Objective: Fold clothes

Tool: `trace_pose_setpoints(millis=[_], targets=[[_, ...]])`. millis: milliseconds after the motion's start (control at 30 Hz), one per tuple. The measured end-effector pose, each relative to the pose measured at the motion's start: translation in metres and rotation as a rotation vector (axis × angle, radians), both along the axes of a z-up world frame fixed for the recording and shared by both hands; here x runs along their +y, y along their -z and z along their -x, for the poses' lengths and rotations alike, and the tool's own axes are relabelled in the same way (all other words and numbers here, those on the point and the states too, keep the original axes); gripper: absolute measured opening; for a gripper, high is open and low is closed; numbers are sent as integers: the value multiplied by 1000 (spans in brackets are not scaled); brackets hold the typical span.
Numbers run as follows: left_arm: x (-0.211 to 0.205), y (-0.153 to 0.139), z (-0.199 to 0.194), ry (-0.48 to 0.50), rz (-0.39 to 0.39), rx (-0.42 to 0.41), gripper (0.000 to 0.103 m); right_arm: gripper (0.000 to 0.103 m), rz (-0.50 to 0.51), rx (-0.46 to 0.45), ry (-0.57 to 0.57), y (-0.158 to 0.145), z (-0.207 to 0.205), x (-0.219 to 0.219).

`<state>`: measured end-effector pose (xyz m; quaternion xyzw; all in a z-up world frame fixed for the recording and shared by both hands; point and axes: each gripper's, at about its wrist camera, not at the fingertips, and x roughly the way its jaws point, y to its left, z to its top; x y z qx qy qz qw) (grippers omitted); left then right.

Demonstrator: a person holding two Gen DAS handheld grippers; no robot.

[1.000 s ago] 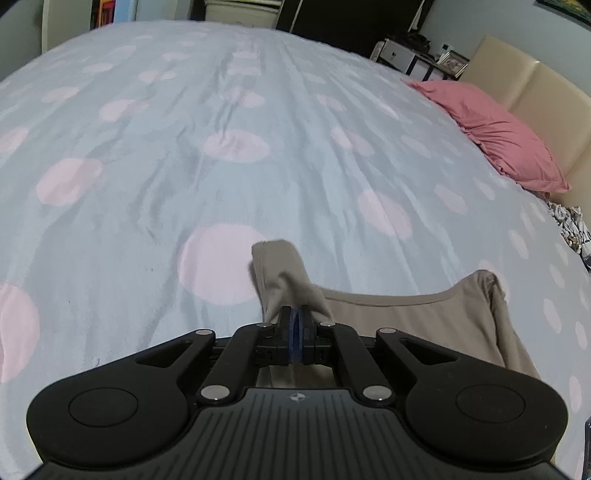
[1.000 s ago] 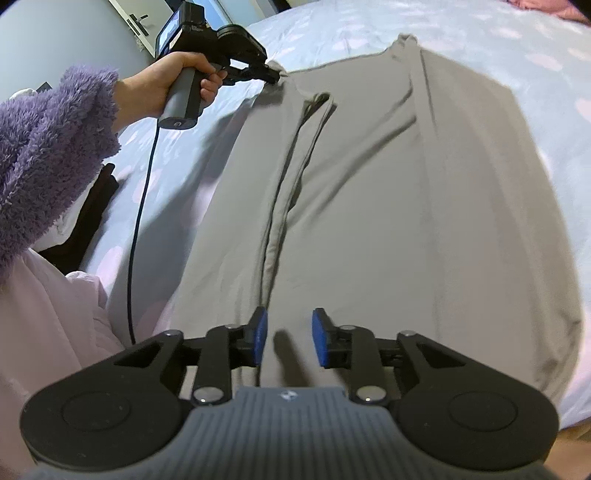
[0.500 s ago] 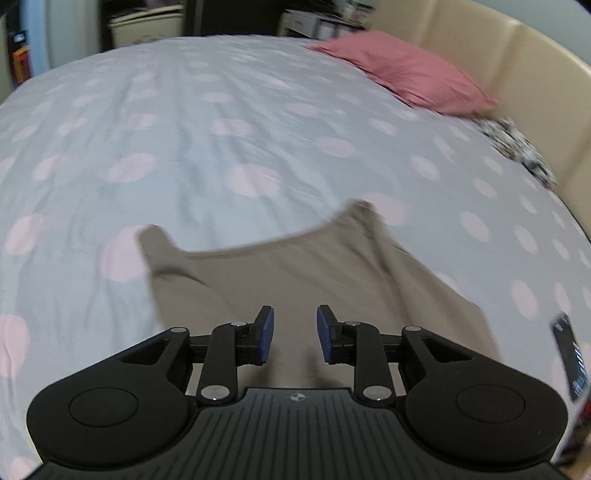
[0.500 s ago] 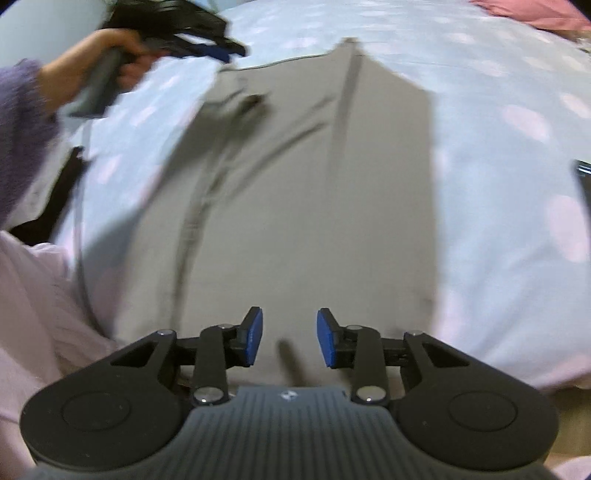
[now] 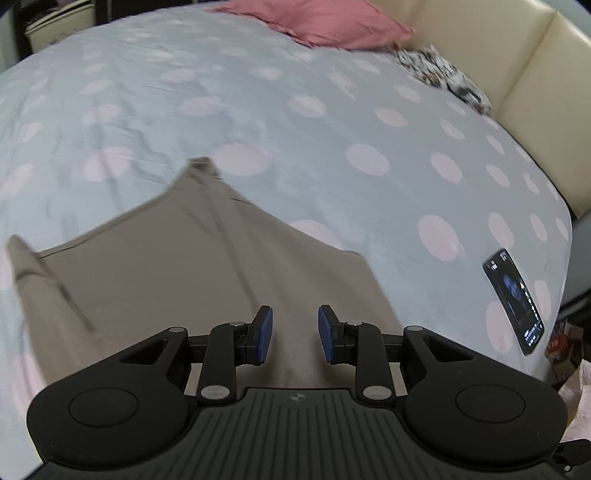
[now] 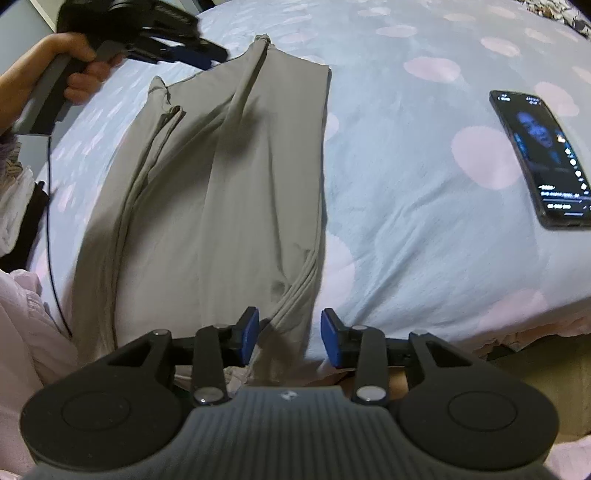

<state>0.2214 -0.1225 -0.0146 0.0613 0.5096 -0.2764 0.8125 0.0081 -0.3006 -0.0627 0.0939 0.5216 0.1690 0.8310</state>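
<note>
Taupe garment (image 6: pixel 221 184) flat on bedspread (image 6: pixel 406 221), phone (image 6: pixel 543 158) well right, both grippers' jaws spread, empty.

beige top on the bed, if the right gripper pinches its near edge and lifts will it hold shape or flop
The beige top will probably flop: it lies thin, creased and draped flat on the dotted bedsheet. It looks light. Its folded-over side will likely fall open, since the right gripper is open over one hem corner only.

Pink-dotted blue bedspread (image 5: pixel 332 147), pink pillow (image 5: pixel 325 22) by beige headboard (image 5: pixel 517 55), lit phone (image 6: pixel 543 158) on bed, patterned cloth (image 5: pixel 439 74)
</note>
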Motion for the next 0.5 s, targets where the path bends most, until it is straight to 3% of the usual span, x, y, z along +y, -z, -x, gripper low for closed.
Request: trace_pose_setpoints(millis=[167,400,467,500], targets=[[-34,7,1,42,-20,30,27,47,-11,31,-1,6,-3,0],[-61,15,0,71,-47,48,28,39,-7,63,27,9,5,-14],[-65,17,-3,69,-53,54,30,39,-52,44,37,6,7,-17],[-67,18,-4,65,-54,58,31,45,-66,34,36,4,7,-15]])
